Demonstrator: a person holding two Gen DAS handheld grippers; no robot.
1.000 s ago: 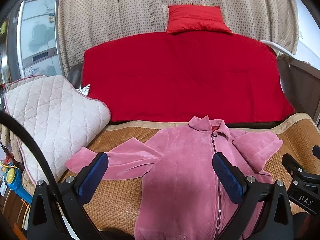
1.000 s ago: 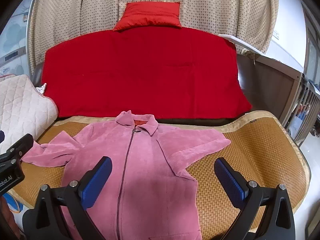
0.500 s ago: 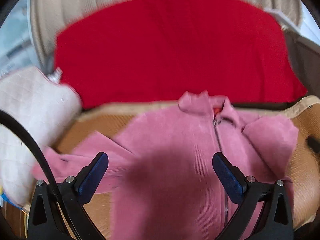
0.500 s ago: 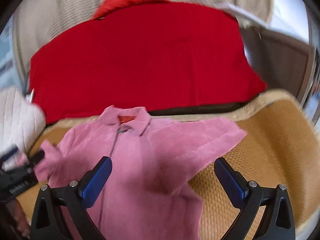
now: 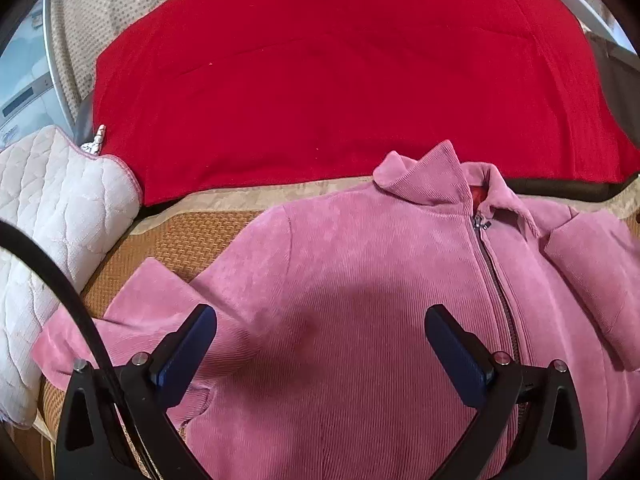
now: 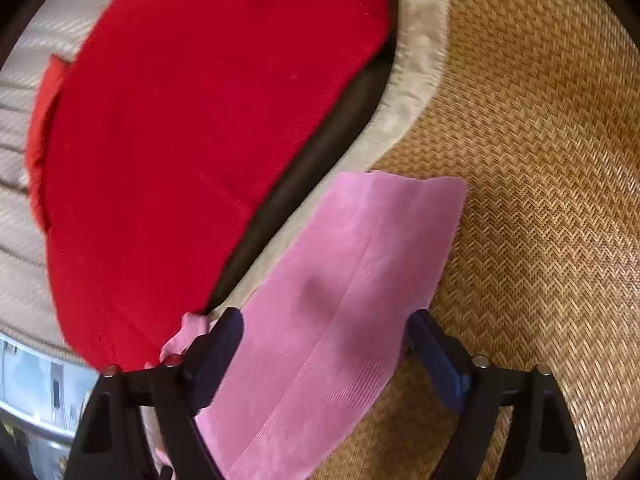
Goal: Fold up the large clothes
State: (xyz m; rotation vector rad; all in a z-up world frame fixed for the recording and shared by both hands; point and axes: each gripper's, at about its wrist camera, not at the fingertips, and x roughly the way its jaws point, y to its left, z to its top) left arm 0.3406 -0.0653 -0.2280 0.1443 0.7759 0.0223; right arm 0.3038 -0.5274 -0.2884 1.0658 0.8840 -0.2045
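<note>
A pink corduroy zip jacket [image 5: 360, 280] lies front up on a woven mat [image 5: 188, 240], collar toward the red backrest. Its left sleeve [image 5: 152, 308] is bent across the mat. My left gripper [image 5: 320, 344] is open, low over the jacket's chest, left of the zipper [image 5: 496, 280]. In the right wrist view the jacket's other sleeve [image 6: 360, 280] lies flat on the mat [image 6: 540, 160], cuff pointing away. My right gripper [image 6: 326, 344] is open, tilted, with its fingers on either side of that sleeve.
A red blanket [image 5: 340, 80] covers the sofa back behind the jacket, also in the right wrist view [image 6: 200, 120]. A white quilted cushion [image 5: 52, 220] sits at the mat's left edge. A black cable [image 5: 60, 292] crosses the lower left.
Both grippers have moved down and forward, close over the jacket. The right gripper swung right and rolled, now straddling the right sleeve. Both stayed open.
</note>
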